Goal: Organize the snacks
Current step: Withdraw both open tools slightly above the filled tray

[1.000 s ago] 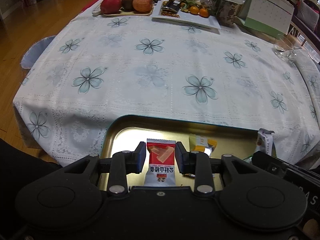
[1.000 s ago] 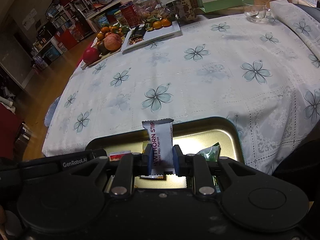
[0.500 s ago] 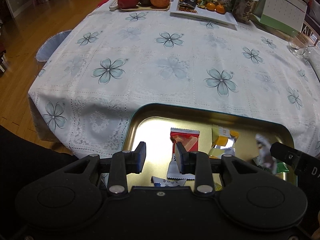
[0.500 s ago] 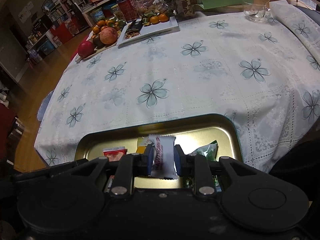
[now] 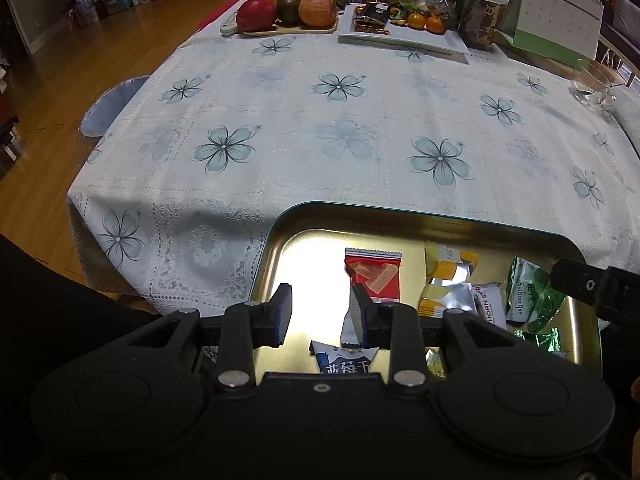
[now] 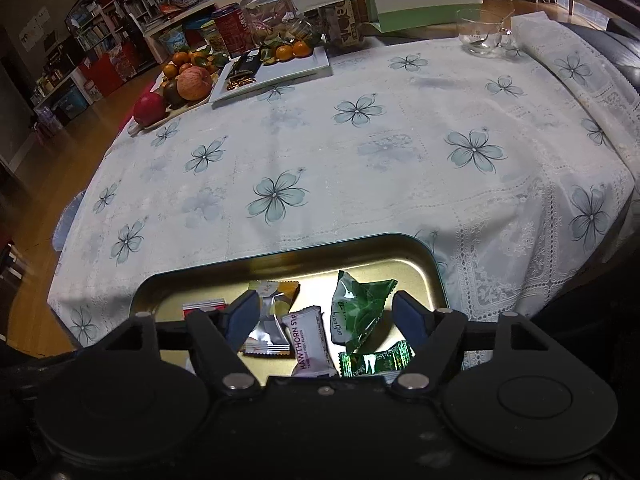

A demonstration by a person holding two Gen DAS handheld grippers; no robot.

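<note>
A: Where do the snacks sit?

B: All in the gold metal tray at the lower middle of both views, on the flowered tablecloth. The red-and-white snack packet lies flat near the tray's centre, the yellow-and-silver packet to its right, then the white hawthorn strip packet and the green packet.

A: And the tools?

B: The left gripper has its jaws spread, nothing between them; its right finger overlaps the red packet's lower edge in the picture. The right gripper is spread wide above the hawthorn strip and green packets, holding neither.

A: Anything farther back?

B: A fruit board, a white plate and a desk calendar along the frame's top.
</note>
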